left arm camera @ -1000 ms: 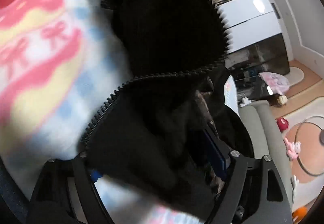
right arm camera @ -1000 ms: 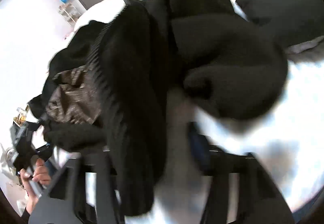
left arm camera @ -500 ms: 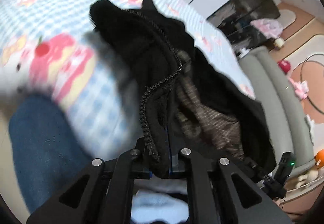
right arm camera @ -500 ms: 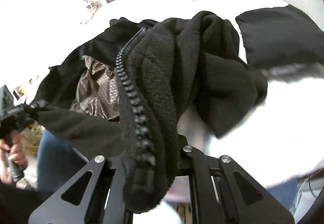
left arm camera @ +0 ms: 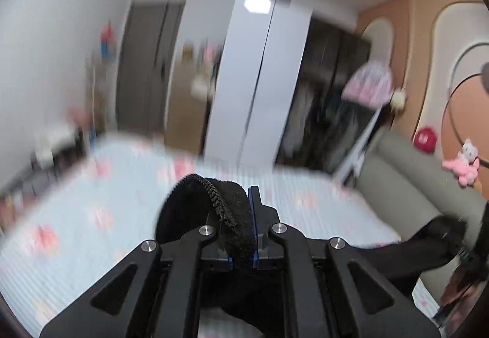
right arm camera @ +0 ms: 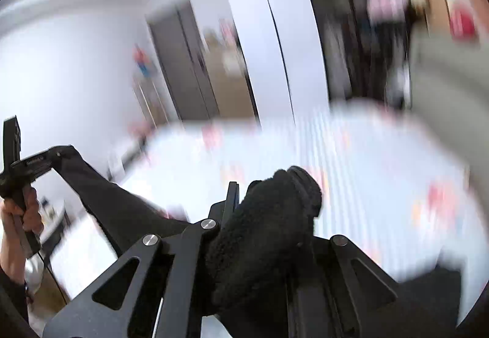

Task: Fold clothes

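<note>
Blurred by motion, a bedroom lies ahead of both cameras: a bed (left arm camera: 101, 215) under a pale blue sheet with pink prints, a tall white wardrobe (left arm camera: 253, 87) behind it, and a grey sofa (left arm camera: 403, 185) along the right.

Up close in the left wrist view, the left tool (left arm camera: 241, 234) has its fingers drawn close together on the zipper edge of a black fleece jacket (left arm camera: 214, 209), with the zip teeth curling up over the fingertips. From there the fabric trails off to the lower right.

Seen from the right wrist, the right tool (right arm camera: 272, 215) likewise pinches a thick bunch of the same jacket, which bulges over and hides most of one finger. Stretching away to the left, a span of the fabric reaches the left tool, gripped by the person's hand (right arm camera: 21, 212). The jacket appears to hang raised between the two tools above the bed, though the blur makes it hard to tell whether any part touches the sheet.
</note>
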{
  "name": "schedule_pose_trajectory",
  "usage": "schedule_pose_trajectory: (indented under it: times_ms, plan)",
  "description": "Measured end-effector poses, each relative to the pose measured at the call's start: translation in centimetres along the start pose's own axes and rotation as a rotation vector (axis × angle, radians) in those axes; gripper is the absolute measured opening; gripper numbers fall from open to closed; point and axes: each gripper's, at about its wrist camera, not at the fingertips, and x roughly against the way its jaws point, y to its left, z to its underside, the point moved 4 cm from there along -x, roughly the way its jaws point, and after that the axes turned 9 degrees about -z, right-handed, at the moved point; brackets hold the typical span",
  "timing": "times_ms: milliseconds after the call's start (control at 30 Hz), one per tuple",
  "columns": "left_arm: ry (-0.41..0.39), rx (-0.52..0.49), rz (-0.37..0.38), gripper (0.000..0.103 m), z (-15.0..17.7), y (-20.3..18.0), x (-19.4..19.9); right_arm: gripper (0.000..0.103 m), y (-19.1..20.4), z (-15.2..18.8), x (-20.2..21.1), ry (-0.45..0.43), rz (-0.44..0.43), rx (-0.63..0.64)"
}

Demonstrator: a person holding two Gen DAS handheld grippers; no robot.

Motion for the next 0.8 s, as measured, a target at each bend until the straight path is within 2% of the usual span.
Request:
schedule_pose_trajectory:
  times_ms: [33,100,133,200,267,300,400,500,567,633,700,733,800]
  plan:
    - [-0.057,-0.024,-0.001,0.008,-3.8,-0.8,-0.1,0.007,1.3,-2.4,1.6,-0.05,0.002,0.032]
    - [-0.119,-0.041,0.028,0.008,-4.1,0.0,3.3,0.007,3.7,-6.4,4.6,-0.136,0.0,0.079]
    - [-0.145,-0.054,0.043,0.008,-3.8,0.5,4.9,0.007,4.5,-7.0,5.7,-0.158,-0.007,0.082]
    - [-0.151,-0.096,0.039,0.008,-1.9,0.8,6.1,0.007,5.4,-6.0,7.2,-0.164,-0.02,0.092]
    - [-0.094,-0.11,0.04,0.008,1.9,1.1,5.5,0.007,5.1,-3.4,8.2,-0.127,-0.018,0.111]
    - [-0.052,-0.107,0.048,0.008,4.3,1.5,5.2,0.01,4.6,-0.7,8.3,-0.092,-0.019,0.104]
    - [0.106,-0.076,0.068,0.009,13.1,2.8,3.3,0.012,2.6,10.1,7.7,0.05,-0.021,0.045]
    - [0.346,-0.063,0.017,0.009,26.7,5.5,-0.8,0.012,0.2,22.3,5.2,0.207,-0.007,-0.036]
    - [0.555,-0.015,-0.028,0.008,36.2,7.6,-4.0,0.012,-2.2,31.4,2.4,0.339,0.042,-0.113]
    - [0.713,0.034,-0.052,0.008,44.1,9.0,-6.2,0.011,-4.3,40.1,-0.2,0.481,0.096,-0.194]
    - [0.778,0.002,-0.089,0.008,48.5,9.2,-6.6,0.01,-5.4,46.5,-1.4,0.587,0.131,-0.239]
    - [0.769,-0.007,-0.095,0.008,49.3,9.2,-6.3,0.009,-5.4,48.6,-1.3,0.613,0.146,-0.244]
    - [0.743,0.028,-0.061,0.008,49.5,9.1,-4.9,0.008,-4.9,50.1,-0.1,0.591,0.159,-0.23]
